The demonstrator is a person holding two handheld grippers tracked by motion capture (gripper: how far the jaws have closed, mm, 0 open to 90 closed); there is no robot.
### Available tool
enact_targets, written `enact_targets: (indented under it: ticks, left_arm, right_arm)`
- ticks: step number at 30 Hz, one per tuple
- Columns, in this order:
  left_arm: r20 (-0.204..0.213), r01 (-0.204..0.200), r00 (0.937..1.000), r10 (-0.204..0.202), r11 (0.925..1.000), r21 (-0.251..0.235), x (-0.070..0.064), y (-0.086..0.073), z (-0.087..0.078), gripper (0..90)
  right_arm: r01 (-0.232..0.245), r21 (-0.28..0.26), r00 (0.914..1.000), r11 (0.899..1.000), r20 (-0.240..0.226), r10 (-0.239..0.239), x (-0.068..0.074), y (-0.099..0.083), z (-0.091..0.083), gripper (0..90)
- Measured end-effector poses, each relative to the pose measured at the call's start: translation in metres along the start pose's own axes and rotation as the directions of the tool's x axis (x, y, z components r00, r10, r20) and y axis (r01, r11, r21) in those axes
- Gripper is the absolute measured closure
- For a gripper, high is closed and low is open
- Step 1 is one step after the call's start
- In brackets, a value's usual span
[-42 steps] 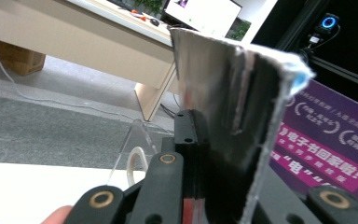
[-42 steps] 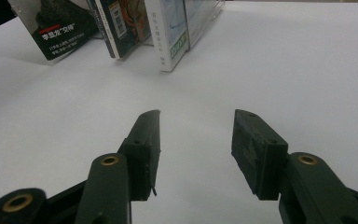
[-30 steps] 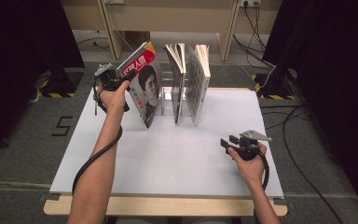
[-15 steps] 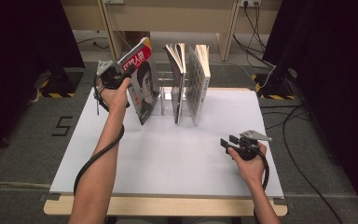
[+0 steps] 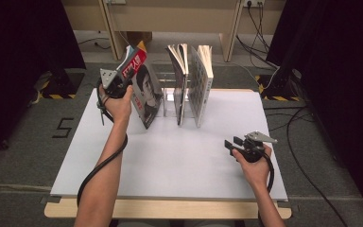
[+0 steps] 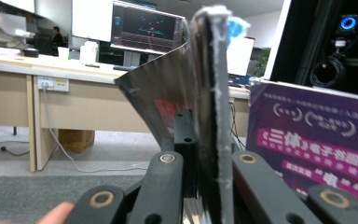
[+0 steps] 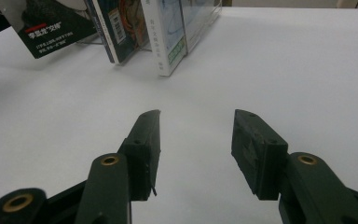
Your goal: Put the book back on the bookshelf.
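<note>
Left forearm stretched up the bench (image 5: 170, 165) from 6 o'clock toward 11 o'clock, wrist cocked, hand wrapped round the left claw (image 5: 115, 81) at the far left part of the board. Claw clamped on the top edge of the portrait magazine (image 5: 144, 90), jaws pressed to either face of it, seen edge-on in the left gripper view (image 6: 209, 116) with the cover bowing away to 9 o'clock. Magazine tilted, upper end leaning toward 11 o'clock, lower corner down on or just above the bench, just beside the clear stand (image 5: 170, 101); cannot tell whether touching the surface. At 3 o'clock of the magazine, two more books upright in the stand: the middle book (image 5: 179, 80) and the grid-cover book (image 5: 202, 85), close together, pages fanned slightly at the top. Purple-backed book (image 6: 317, 144) close at 3 o'clock in the left gripper view. Right forearm short and low, entering at 5 o'clock, hand curled under the right claw (image 5: 231, 144), resting near the bench's near right part, well apart from the books. Jaws there spread apart, nothing between them, aimed toward 10 o'clock at the row of books (image 7: 168, 32) across bare white surface.
</note>
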State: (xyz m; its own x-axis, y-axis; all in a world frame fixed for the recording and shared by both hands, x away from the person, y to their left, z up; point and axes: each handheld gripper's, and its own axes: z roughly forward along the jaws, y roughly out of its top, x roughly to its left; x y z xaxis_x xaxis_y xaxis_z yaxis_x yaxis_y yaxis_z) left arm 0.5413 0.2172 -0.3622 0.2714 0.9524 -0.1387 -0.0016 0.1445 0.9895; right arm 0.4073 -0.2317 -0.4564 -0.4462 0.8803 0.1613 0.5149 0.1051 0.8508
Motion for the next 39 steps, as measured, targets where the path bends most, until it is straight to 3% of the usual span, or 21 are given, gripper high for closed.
enact_targets:
  ticks: [2, 5, 7, 12, 21, 25, 28, 29, 31, 32, 34, 36, 39]
  left_arm:
    - [0.015, -0.039, 0.9991, 0.039, 0.9989, 0.026, 0.0, 0.001, 0.0, 82.8]
    - [0.01, -0.034, 0.9994, 0.033, 0.9987, 0.038, 0.003, 0.002, 0.0, 79.1]
    - [0.017, -0.009, 0.9998, 0.009, 0.9988, 0.048, 0.007, 0.003, 0.001, 76.3]
    - [0.011, -0.002, 0.9999, 0.001, 0.9986, 0.052, 0.011, 0.002, -0.003, 75.3]
    - [0.021, 0.08, 0.9965, -0.081, 0.9946, 0.066, 0.02, 0.003, -0.008, 58.4]
    - [0.034, 0.097, 0.9944, -0.1, 0.9916, 0.085, 0.02, 0.002, -0.009, 56.2]
    - [0.043, 0.119, 0.9913, -0.124, 0.9868, 0.11, 0.022, 0.002, -0.008, 66.4]
    - [0.047, 0.142, 0.9878, -0.148, 0.9832, 0.115, 0.024, 0.002, -0.008, 73.3]
    - [0.062, 0.21, 0.9737, -0.219, 0.9696, 0.125, 0.028, 0.006, -0.007, 76.2]
    - [0.066, 0.219, 0.9711, -0.229, 0.9665, 0.133, 0.029, 0.008, -0.005, 77.8]
    - [0.062, 0.194, 0.9765, -0.206, 0.9681, 0.158, 0.027, 0.014, -0.003, 81.7]
    - [0.064, 0.18, 0.9786, -0.196, 0.9645, 0.193, 0.025, 0.02, 0.0, 86.1]
    - [0.088, 0.11, 0.9876, -0.13, 0.9734, 0.201, 0.018, 0.028, 0.002, 86.4]
  right_arm:
    - [0.004, 0.0, 1.0, 1.0, 0.002, -0.004, -0.002, -0.001, 0.0, 52.7]
    - [0.004, 0.0, 1.0, 1.0, 0.002, -0.004, -0.001, 0.0, 0.0, 52.6]
    - [0.004, 0.003, 1.0, 1.0, 0.0, -0.004, 0.0, 0.0, 0.0, 52.7]
    - [0.004, 0.004, 1.0, 1.0, -0.001, -0.004, 0.001, 0.0, 0.001, 52.6]
    - [0.009, 0.008, 1.0, 1.0, -0.003, -0.009, 0.002, 0.0, 0.002, 52.6]
    - [0.007, 0.009, 1.0, 1.0, -0.004, -0.007, 0.003, 0.0, 0.002, 52.6]
    - [0.006, 0.011, 1.0, 1.0, -0.005, -0.006, 0.003, 0.0, 0.002, 52.5]
    - [0.007, 0.01, 1.0, 1.0, -0.005, -0.007, 0.003, 0.0, 0.001, 52.5]
    - [0.01, 0.009, 0.9999, 1.0, -0.004, -0.01, 0.002, 0.0, 0.001, 52.5]
    - [0.01, 0.01, 0.9999, 1.0, -0.004, -0.01, 0.002, 0.0, 0.001, 52.5]
    - [0.002, 0.019, 1.0, 1.0, -0.002, -0.002, 0.001, 0.0, 0.002, 52.4]
    - [0.004, 0.024, 1.0, 1.0, -0.004, -0.004, 0.001, -0.001, 0.003, 52.3]
    - [0.006, 0.028, 1.0, 1.0, -0.008, -0.005, 0.002, -0.001, 0.004, 52.3]
